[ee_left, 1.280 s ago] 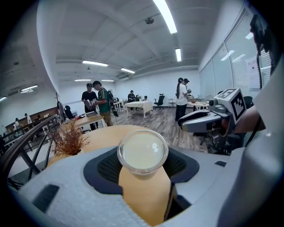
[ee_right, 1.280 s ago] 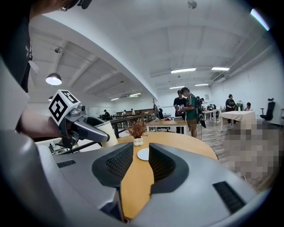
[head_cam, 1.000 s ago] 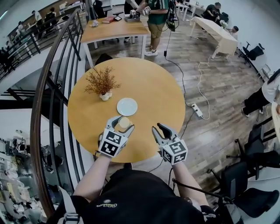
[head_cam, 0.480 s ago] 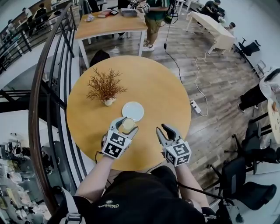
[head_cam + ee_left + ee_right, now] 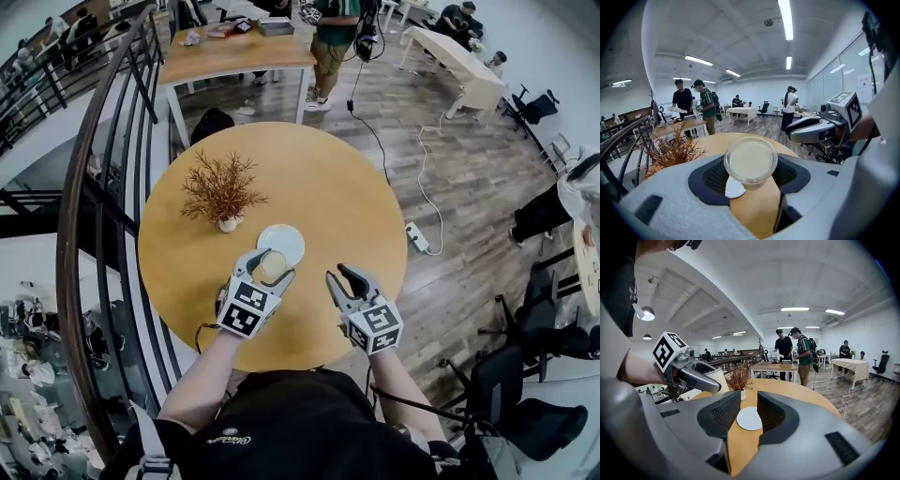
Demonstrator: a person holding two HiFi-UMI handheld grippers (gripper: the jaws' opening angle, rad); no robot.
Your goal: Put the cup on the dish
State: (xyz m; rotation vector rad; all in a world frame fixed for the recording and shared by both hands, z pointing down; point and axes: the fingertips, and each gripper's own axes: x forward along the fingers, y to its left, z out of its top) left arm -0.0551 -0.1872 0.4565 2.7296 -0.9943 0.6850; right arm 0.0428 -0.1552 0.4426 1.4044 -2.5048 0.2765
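Observation:
A small clear cup (image 5: 271,265) with pale cream contents sits between the jaws of my left gripper (image 5: 266,264), which is shut on it. In the left gripper view the cup (image 5: 750,160) fills the gap of that gripper (image 5: 750,168), and a sliver of the white dish (image 5: 733,189) shows beneath it. The dish (image 5: 281,243) lies on the round wooden table (image 5: 328,197), just beyond the cup, whose far side overlaps the near rim. My right gripper (image 5: 338,274) hovers open and empty to the right. In its own view that gripper (image 5: 749,404) frames the dish (image 5: 749,418).
A dried brown plant in a small white pot (image 5: 219,192) stands left of the dish. A curved black railing (image 5: 103,187) runs along the table's left side. A person (image 5: 333,37) stands by a rectangular table beyond. A cable and power strip (image 5: 415,236) lie on the floor to the right.
My left gripper has carried the cup forward, so it now reaches the dish's near rim. The right gripper has stayed open beside it and hardly moved.

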